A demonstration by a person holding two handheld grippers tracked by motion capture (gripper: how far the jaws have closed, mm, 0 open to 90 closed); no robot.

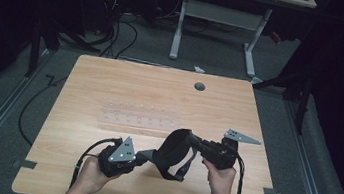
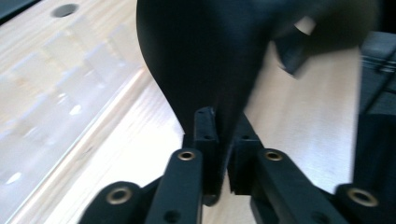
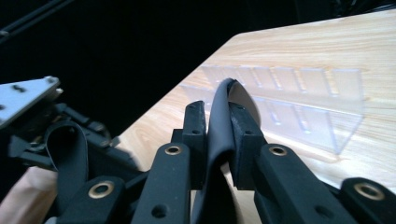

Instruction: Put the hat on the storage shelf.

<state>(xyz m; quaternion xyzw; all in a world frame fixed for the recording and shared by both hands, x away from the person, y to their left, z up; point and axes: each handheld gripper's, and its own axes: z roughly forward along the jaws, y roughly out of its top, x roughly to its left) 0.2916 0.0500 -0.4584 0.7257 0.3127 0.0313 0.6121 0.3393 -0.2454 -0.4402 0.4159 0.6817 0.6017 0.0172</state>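
High view first: the person's two hands are coming in from the near edge of the wooden table [image 1: 112,76], each one gripping a tool. The left gripper [image 1: 141,154] is sitting low at the near left, its grey three-cornered plate facing up, and its jaws are pointing right toward the middle. The right gripper [image 1: 190,140] is reaching in from the right, tilted, its jaws pointing left. Between them a black sleep mask [image 1: 173,147] is hanging above the near half of the table, stretched from one tool to the other. Its long axis is running roughly left to right, rising a little toward the right gripper, and its strap [image 1: 184,168] is dangling in a loop beneath it. Just beyond the mask, a clear plastic divider tray [image 1: 140,115] is lying flat across the table's middle, and a grey round grommet [image 1: 199,86] is sitting near the far edge.

Over to the left gripper view: the jaws are pressing together on a narrow end of the mask [image 2: 205,56], and the black fabric is fanning out wide above them. The clear tray [image 2: 56,93] is showing blurred at the left.

Now the right gripper view: these jaws are also clamping the mask [image 3: 222,121], pinching a folded edge that is standing upright between them. The tray [image 3: 299,100] is lying beyond on the table, and the strap [image 3: 70,154] is looping at the lower left in front of the left gripper's body.
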